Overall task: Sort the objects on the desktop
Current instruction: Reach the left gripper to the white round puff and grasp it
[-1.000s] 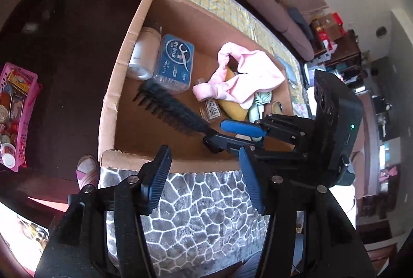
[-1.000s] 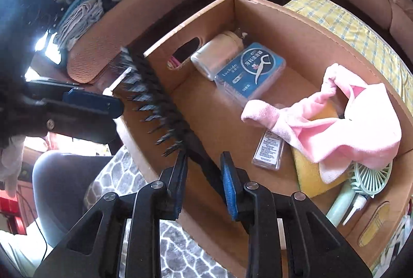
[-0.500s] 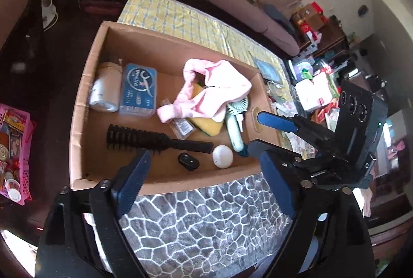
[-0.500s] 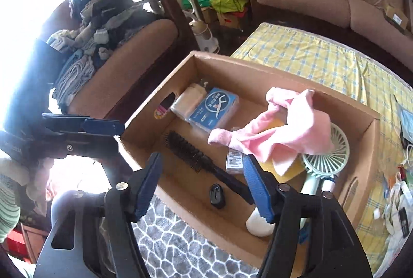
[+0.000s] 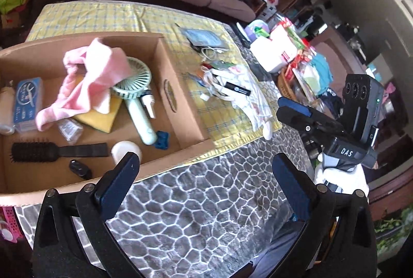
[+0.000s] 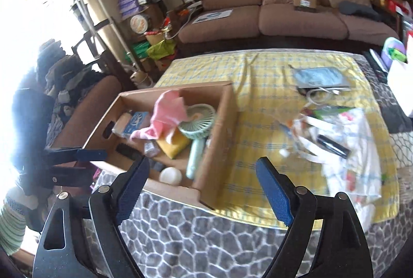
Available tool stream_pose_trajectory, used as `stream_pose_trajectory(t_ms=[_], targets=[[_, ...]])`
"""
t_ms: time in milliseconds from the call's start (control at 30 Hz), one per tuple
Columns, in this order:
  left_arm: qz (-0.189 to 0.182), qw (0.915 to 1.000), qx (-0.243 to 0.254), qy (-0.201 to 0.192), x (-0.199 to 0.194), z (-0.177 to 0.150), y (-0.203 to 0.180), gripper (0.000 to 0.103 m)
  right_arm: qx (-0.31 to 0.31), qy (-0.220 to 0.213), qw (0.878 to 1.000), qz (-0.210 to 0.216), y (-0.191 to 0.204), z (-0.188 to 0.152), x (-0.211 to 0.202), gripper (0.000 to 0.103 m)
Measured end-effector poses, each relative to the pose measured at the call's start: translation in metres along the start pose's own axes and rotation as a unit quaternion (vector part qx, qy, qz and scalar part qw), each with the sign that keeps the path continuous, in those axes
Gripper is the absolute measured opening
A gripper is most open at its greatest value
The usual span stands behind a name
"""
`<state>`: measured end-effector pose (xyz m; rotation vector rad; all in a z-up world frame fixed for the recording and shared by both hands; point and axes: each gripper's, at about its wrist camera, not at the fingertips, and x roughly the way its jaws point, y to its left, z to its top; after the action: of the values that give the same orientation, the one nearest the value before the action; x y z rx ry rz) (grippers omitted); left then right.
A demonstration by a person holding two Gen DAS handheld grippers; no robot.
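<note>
Both pairs of jaws stand wide and are opening further, with nothing between them; left gripper (image 5: 205, 182) hangs over grey stone-patterned cloth (image 5: 196, 210), right gripper (image 6: 200, 191) likewise. Open brown cardboard box (image 5: 185, 107) lies ahead and left of both jaws; inside it, near the left gripper's left finger: black bristle hairbrush (image 5: 55, 151), white round puck (image 5: 126, 150), small black oval object (image 5: 80, 169); farther in: mint handheld fan (image 5: 135, 94), pink cloth (image 5: 89, 79), blue packet (image 5: 27, 99). Ahead and right of the jaws, on yellow checked cloth (image 6: 258, 107), black marker-like stick (image 6: 333, 146) rests on white printed fabric (image 6: 353, 148).
</note>
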<state>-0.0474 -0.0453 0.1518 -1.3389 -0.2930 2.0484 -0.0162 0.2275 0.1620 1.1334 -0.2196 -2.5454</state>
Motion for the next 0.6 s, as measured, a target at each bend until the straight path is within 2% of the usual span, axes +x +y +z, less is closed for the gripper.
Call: stream_pose_trajectory(t_ms=[167,333,433,600], targets=[[-0.016,0.9984,0.047,0.028,0.056,-0.001,-0.054,0.103,0.043,-0.019,0.997,-0.063,-0.077,-0.027,-0.04,0.087],[-0.029,0.9962,0.065,0.05,0.109,-0.002,-0.089,0.103,0.094,-0.018,0.991,-0.089,-0.147,-0.058,-0.057,0.087],[-0.036,0.9952,0.067,0.062,0.142,-0.003,-0.102,0.103,0.135,-0.028,0.987,-0.083,-0.18,-0.073,-0.058,0.087],[-0.045,0.9927,0.087,0.071,0.199,-0.015,-0.12,0.103,0.204,-0.05,0.976,-0.048,-0.221,-0.091,-0.045,0.087]])
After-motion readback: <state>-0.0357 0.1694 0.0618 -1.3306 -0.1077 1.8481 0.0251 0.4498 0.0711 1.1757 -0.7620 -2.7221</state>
